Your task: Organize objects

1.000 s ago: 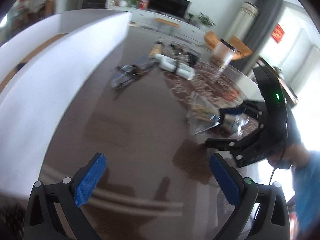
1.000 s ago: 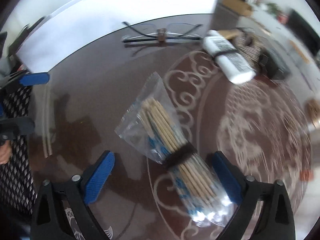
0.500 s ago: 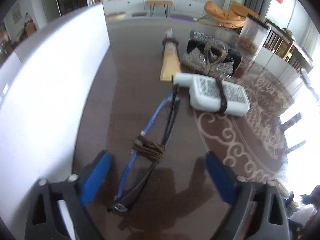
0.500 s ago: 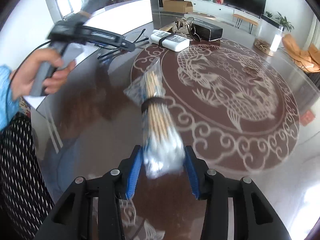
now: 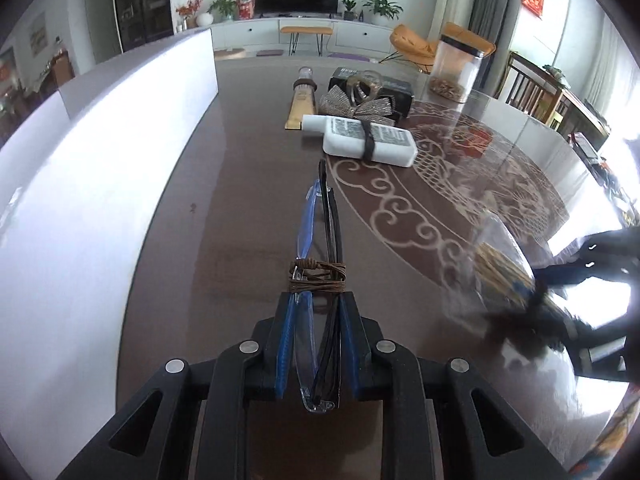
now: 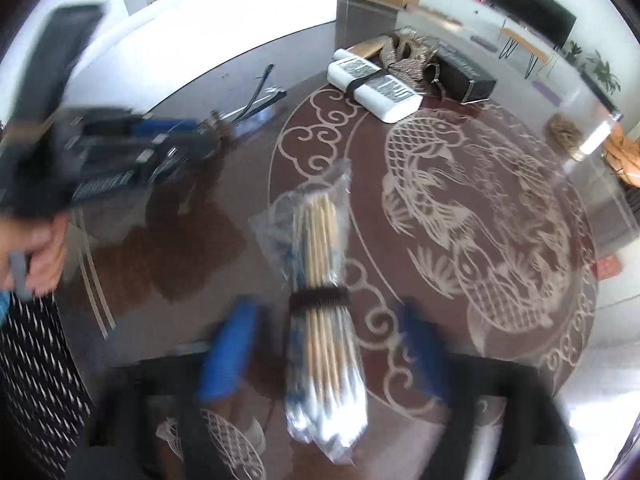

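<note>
Early stage: left tongs (image 5: pixel 314 344) clamped on glasses (image 5: pixel 320 240), right tongs (image 6: pixel 324 356) wide astride the skewers (image 6: pixel 320 280); bottle (image 5: pixel 368 142), tube (image 5: pixel 298 106), box (image 5: pixel 370 88) ahead untouched.

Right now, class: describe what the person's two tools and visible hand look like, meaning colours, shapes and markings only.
The left tool has black angular arms with triangular cut-outs, round silver screws and flat blue pads. The right tool is blurred but shows the same black frame and blue pads. A bare hand grips a grey handle beside black fabric with white flecks.
</note>
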Motion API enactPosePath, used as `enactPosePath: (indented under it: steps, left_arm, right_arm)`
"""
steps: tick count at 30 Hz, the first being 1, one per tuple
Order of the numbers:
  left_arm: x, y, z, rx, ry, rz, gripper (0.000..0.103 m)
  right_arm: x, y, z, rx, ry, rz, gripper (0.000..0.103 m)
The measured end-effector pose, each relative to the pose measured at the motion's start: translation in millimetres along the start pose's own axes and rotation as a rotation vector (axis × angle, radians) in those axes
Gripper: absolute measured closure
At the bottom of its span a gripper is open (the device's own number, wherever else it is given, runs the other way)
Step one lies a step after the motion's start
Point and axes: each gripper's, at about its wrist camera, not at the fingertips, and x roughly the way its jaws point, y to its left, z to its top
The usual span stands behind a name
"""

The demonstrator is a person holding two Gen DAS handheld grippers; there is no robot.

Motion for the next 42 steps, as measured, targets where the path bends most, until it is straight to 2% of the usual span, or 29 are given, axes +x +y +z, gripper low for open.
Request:
enactPosePath:
  steps: [2, 8, 12, 15, 18, 21, 24, 28, 29, 30, 31, 32, 35, 37, 38, 39, 41, 42]
  left_arm:
    - [-19, 3, -3, -0.009, -0.032, -0.015, 0.081]
    - [-66, 15, -7, -0.081, -0.123, -0.057, 0.081]
    - [-111, 49, -1, -0.155, -0.193, -0.072, 0.081]
    - [-138, 89, 10, -0.210, -0.222, -0.026, 0.081]
    - [-156, 144, 11, -0.261, -0.227, 0.092, 0.081]
    - [-164, 208, 2, -0.341, -0.189, 0.187, 0.081]
    - [-156, 248, -7, -0.380, -0.142, 0.259, 0.081]
    - [-142, 286, -21, -0.440, -0.058, 0.300, 0.076]
    - [-139, 291, -25, -0.458, -0.034, 0.312, 0.061]
    - [-135, 295, -29, -0.474, -0.017, 0.323, 0.050]
    - [-132, 295, -33, -0.486, -0.014, 0.338, 0.032]
    - [-134, 294, -37, -0.491, -0.029, 0.359, 0.030]
    - [-148, 274, -44, -0.489, -0.101, 0.366, 0.030]
    - [-162, 248, -44, -0.487, -0.172, 0.347, 0.030]
    - [-170, 233, -44, -0.481, -0.206, 0.326, 0.028]
    - [-177, 215, -45, -0.467, -0.240, 0.293, 0.026]
    - [-188, 175, -44, -0.426, -0.305, 0.207, 0.013]
    - [-192, 157, -42, -0.410, -0.327, 0.169, 0.010]
  right_arm:
    - [0, 1, 2, 0.019, 0.004, -0.005, 0.072]
    - [-39, 11, 5, 0.062, -0.096, -0.035, 0.072]
    - [-68, 22, 32, 0.078, -0.177, -0.024, 0.072]
    - [-88, 40, 73, 0.083, -0.249, 0.035, 0.072]
    - [-98, 72, 120, 0.078, -0.308, 0.133, 0.072]
    - [-96, 123, 172, 0.052, -0.349, 0.261, 0.072]
    - [-81, 175, 208, 0.009, -0.339, 0.342, 0.072]
    - [-43, 233, 234, -0.053, -0.274, 0.380, 0.072]
    - [-34, 241, 235, -0.065, -0.256, 0.381, 0.071]
    - [-21, 251, 237, -0.082, -0.226, 0.381, 0.061]
    - [-9, 259, 238, -0.092, -0.194, 0.377, 0.052]
    - [-2, 261, 235, -0.093, -0.182, 0.371, 0.039]
    - [-7, 251, 220, -0.076, -0.240, 0.360, 0.036]
    - [-26, 232, 202, -0.054, -0.324, 0.333, 0.025]
    - [-35, 218, 191, -0.045, -0.367, 0.307, 0.016]
    - [-47, 201, 172, -0.031, -0.434, 0.246, 0.009]
    - [-59, 178, 148, -0.011, -0.507, 0.142, 0.002]
    - [-62, 162, 129, 0.005, -0.536, 0.070, 0.000]
